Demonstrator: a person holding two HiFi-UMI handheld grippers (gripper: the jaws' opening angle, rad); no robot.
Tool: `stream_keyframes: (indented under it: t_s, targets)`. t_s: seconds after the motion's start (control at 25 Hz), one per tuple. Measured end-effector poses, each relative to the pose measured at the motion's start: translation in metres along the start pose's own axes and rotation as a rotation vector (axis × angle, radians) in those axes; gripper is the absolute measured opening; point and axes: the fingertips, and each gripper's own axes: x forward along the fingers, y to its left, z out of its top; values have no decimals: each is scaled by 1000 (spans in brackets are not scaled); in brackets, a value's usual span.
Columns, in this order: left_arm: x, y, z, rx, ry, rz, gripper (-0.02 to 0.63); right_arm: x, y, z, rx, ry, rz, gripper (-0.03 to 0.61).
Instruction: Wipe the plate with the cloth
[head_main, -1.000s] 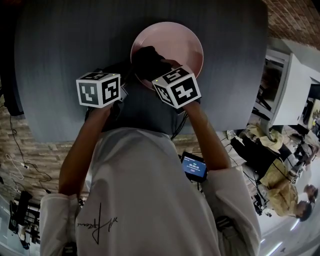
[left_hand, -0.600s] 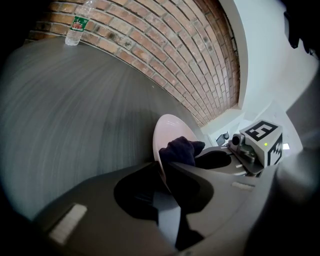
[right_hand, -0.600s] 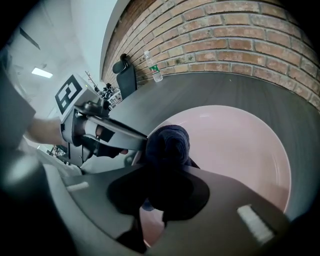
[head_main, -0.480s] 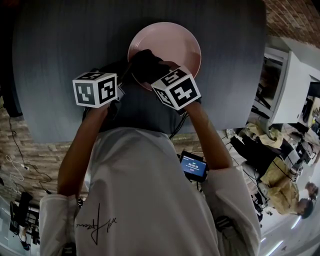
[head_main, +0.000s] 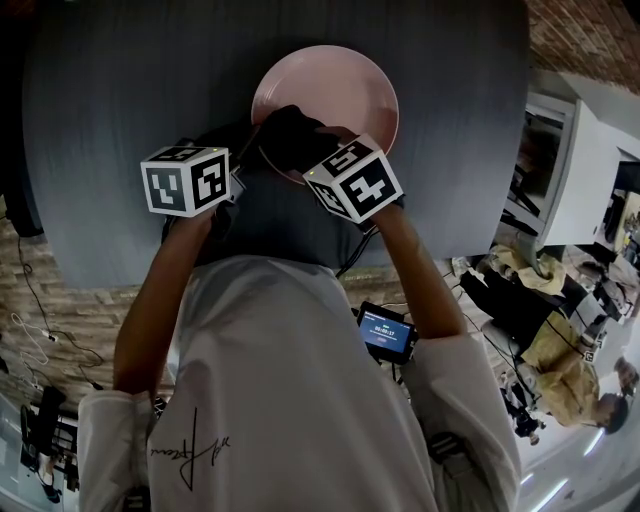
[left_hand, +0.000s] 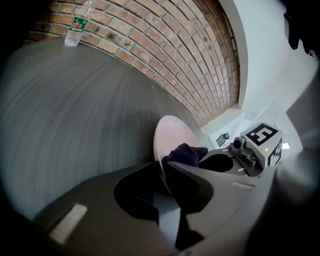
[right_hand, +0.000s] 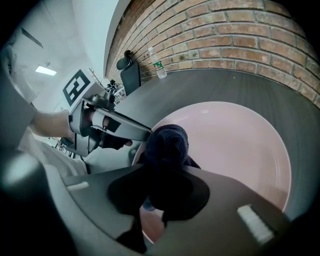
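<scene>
A pink plate (head_main: 340, 85) lies on the dark grey table (head_main: 120, 100). My left gripper (head_main: 252, 152) is shut on the plate's near left rim; in the left gripper view the plate (left_hand: 172, 135) runs edge-on between the jaws of my left gripper (left_hand: 162, 170). My right gripper (head_main: 298, 140) is shut on a dark bunched cloth (head_main: 288, 130), pressed on the near left part of the plate. In the right gripper view the cloth (right_hand: 167, 142) bulges out of my right gripper (right_hand: 167, 167) onto the plate (right_hand: 235, 145), close to the left gripper's fingers (right_hand: 127, 127).
A plastic water bottle (right_hand: 157, 64) stands at the table's far edge by the brick wall, also seen as the bottle (left_hand: 77, 22) in the left gripper view. A dark chair (right_hand: 130, 75) is beyond the table. Bare tabletop lies left and right of the plate.
Both grippers, the cloth and the plate have shifted slightly to the left. Both grips are unchanged.
</scene>
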Motion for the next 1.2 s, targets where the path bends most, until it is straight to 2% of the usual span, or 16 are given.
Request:
stream_keyframes:
  t_s: [1.2]
  targets:
    - [-1, 0, 3, 5, -12, -1, 61, -11, 0, -23, -56, 73, 49, 71]
